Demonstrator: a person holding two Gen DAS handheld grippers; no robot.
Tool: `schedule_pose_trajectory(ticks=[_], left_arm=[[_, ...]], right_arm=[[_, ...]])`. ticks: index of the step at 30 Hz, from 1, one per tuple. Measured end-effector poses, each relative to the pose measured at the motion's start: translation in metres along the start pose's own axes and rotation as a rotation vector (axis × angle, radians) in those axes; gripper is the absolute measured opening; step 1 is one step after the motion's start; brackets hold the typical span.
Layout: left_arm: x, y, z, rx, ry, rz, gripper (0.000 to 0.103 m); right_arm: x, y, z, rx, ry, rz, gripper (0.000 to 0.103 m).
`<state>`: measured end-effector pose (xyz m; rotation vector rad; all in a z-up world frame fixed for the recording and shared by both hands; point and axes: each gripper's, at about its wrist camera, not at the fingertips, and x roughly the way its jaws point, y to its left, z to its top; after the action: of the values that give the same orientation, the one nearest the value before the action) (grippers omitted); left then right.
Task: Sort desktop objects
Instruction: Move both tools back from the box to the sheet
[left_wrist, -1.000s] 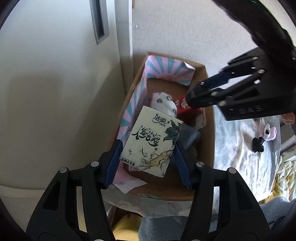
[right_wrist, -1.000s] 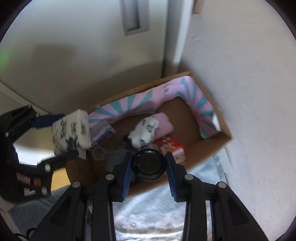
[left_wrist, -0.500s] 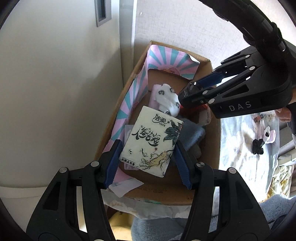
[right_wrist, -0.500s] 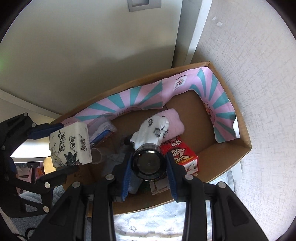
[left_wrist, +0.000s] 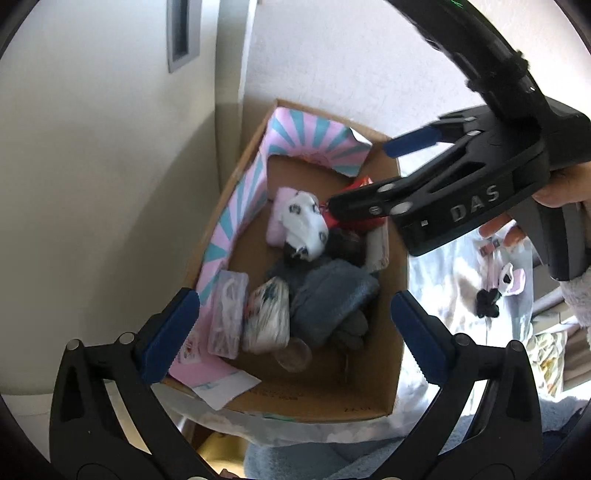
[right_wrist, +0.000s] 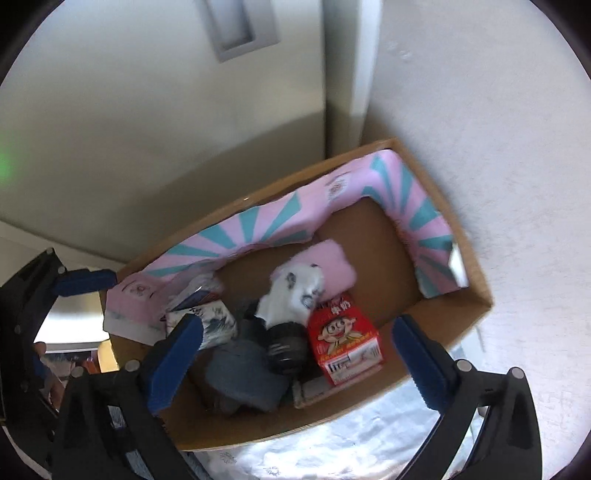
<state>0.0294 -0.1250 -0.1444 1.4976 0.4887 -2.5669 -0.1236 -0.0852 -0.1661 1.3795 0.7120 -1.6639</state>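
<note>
1. Tissue pack (left_wrist: 266, 317) is seen lying in the box (left_wrist: 400, 354), released, below the left gripper (left_wrist: 293, 334).
2. Left jaws are opening, nothing between them.
3. Right gripper (right_wrist: 295, 352) jaws are likewise opening, empty, above the black cylinder (right_wrist: 286, 345) beside the red carton (right_wrist: 345, 338).

1. Cardboard box (right_wrist: 476, 291): open-topped, set in the corner against the white wall; taken as the landmark.
2. Pink-and-teal striped liner (right_wrist: 266, 229): laid along the box's far and right inner walls.
3. Red milk carton (right_wrist: 345, 338): inside the box, near its front wall.
4. Black cylindrical object (right_wrist: 288, 349): inside, touching the carton's left side.
5. Tissue pack (right_wrist: 218, 321): inside, at the box's left end.
6. Right gripper (right_wrist: 295, 350): above the box, its jaws opening with nothing pressed between the pads.
7. Left gripper (right_wrist: 55, 314): at the box's left end.
</note>
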Motion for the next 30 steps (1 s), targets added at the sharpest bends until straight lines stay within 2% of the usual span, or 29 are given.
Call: schedule_pose_trajectory(ticks=[5, 10, 14, 16, 19, 21, 25, 30], left_arm=[[0.003, -0.001, 0.007, -0.009, 0.001, -0.031, 0.103], [-0.004, -0.012, 0.012, 0.047, 0.001, 0.007, 0.103], [-0.007, -0.022, 0.018, 0.052, 0.008, -0.018, 0.103], [-0.013, -0.029, 0.021, 0.055, 0.001, -0.065, 0.103], [-0.015, -0.048, 0.027, 0.100, 0.009, -0.109, 0.103], [-0.015, -0.061, 0.030, 0.139, 0.014, -0.113, 0.103], [-0.007, -0.096, 0.038, 0.214, 0.058, -0.147, 0.103], [-0.004, -0.137, 0.044, 0.291, 0.057, -0.176, 0.103]], right_arm=[[-0.013, -0.014, -0.010, 0.061, -0.033, 0.006, 0.102], [-0.025, -0.020, -0.024, 0.079, -0.038, -0.012, 0.102], [-0.041, -0.029, -0.041, 0.124, -0.066, -0.007, 0.102], [-0.051, -0.033, -0.051, 0.142, -0.085, -0.009, 0.102], [-0.065, -0.038, -0.071, 0.158, -0.108, -0.027, 0.102], [-0.071, -0.046, -0.089, 0.185, -0.105, -0.029, 0.102], [-0.081, -0.069, -0.128, 0.255, -0.054, -0.047, 0.102], [-0.105, -0.104, -0.183, 0.356, -0.004, -0.128, 0.102]])
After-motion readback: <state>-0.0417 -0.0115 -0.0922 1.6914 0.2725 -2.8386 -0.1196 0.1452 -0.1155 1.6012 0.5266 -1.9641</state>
